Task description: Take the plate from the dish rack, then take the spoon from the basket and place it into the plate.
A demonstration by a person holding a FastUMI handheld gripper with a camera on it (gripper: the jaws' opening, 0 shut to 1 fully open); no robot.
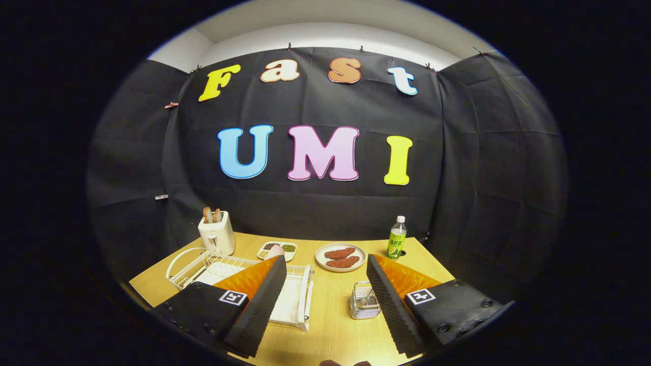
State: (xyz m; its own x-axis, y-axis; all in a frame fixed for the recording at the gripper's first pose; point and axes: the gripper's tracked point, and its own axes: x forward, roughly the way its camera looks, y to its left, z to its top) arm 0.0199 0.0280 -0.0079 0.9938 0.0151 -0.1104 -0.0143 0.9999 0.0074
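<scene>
Jaws are hanging wide open, holding nothing. The gripper (323, 297) is hovering near the dish rack (239, 279) on the left, plate apparently behind the left finger, basket (364, 301) right. I'd be coming in low, pinching the rim.

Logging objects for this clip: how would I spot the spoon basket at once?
On the wooden table, look past the white dish rack to its right. The basket is a small silver wire holder beside the open tool's right finger; unlike the plate of meat behind, it is see-through mesh.
</scene>
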